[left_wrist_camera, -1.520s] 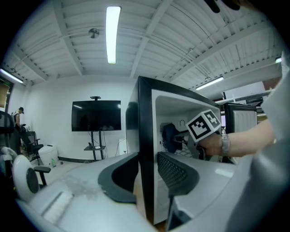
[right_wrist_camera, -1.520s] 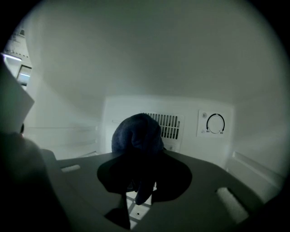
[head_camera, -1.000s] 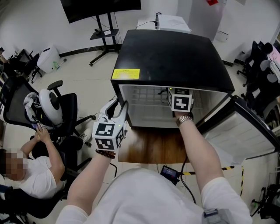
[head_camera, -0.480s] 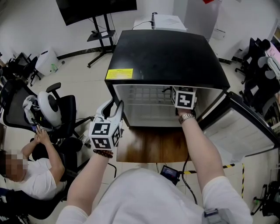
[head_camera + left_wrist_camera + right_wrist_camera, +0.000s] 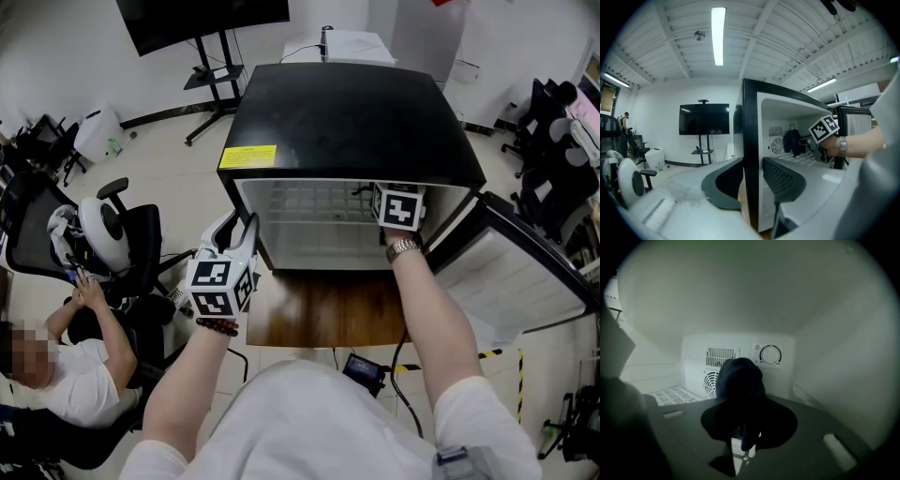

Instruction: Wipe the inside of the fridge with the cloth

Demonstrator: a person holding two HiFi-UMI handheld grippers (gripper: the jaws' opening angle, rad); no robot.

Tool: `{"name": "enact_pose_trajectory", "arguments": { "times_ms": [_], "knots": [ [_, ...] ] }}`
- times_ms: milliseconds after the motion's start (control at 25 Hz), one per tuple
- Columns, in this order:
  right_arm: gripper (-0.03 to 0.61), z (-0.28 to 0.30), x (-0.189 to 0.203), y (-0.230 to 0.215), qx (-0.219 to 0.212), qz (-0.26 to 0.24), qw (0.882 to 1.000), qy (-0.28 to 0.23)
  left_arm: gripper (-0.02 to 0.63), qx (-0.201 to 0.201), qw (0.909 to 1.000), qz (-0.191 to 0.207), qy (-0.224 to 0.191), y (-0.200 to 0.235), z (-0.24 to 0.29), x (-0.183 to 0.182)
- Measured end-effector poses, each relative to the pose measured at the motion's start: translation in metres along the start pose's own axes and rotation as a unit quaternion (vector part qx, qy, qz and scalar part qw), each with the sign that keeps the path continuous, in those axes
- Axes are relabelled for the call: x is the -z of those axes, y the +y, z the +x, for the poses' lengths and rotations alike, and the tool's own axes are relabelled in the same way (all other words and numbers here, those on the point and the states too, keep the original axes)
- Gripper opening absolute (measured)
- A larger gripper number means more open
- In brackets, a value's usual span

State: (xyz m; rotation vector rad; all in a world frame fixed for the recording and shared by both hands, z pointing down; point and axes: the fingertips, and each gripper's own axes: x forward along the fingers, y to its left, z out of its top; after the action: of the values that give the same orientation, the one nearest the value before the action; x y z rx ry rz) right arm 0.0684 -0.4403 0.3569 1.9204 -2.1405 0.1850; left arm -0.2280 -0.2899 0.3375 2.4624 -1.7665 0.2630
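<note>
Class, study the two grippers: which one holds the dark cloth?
The right gripper, inside the fridge, has its jaws shut on the cloth; the left gripper is outside, jaws apart and empty.

A dark, bunched cloth (image 5: 739, 380) is clamped between the jaws of the right gripper (image 5: 743, 420) and bulges up above them. Beyond it, on the white fridge's back wall (image 5: 740, 343), a round dial (image 5: 770, 354) is seen right of the cloth, and a slatted vent (image 5: 720, 357) and round fan grille (image 5: 710, 383) to its left.
</note>
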Motion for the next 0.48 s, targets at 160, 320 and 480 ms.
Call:
{"name": "enact_pose_trajectory", "arguments": {
  "times_ms": [160, 320, 480],
  "knots": [
    [0.074, -0.003, 0.005, -0.009, 0.016, 0.006, 1.0, 0.007, 0.124, -0.002, 1.0, -0.003, 0.001, 0.0, 0.0, 0.001],
    [0.074, -0.008, 0.011, -0.019, 0.037, 0.011, 0.999, 0.019, 0.124, -0.004, 1.0, -0.005, 0.0, 0.0, 0.0, 0.0],
    [0.072, -0.013, 0.011, -0.023, 0.049, 0.014, 0.999, 0.016, 0.124, -0.006, 1.0, -0.008, 0.0, 0.0, 0.0, 0.0]
  ]
}}
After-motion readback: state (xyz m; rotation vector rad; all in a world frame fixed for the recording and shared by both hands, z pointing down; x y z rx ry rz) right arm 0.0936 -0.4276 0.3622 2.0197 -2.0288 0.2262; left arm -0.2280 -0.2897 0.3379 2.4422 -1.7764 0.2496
